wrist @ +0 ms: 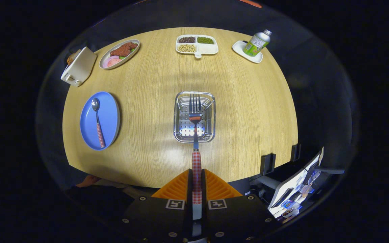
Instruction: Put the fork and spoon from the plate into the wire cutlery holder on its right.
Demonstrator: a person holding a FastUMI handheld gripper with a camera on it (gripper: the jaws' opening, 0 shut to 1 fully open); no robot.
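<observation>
My gripper [197,172] is shut on the fork [195,135], its orange fingers [177,187] pressing the red-checked handle from both sides. The fork points straight ahead, high above the table, with its tines over the open top of the wire cutlery holder [178,116]. The holder is a square metal basket with a perforated floor, standing in the middle of the round wooden table [248,111]. To its left lies the blue plate [108,118], with the spoon [97,122] on it, bowl away from me and checked handle toward me.
At the table's far side stand a white toaster [79,66], an oval dish of food [120,54], a divided tray of beans [197,44] and a green can on a white saucer [256,44]. Black clamps [268,163] and a screen [297,189] sit off the near right edge.
</observation>
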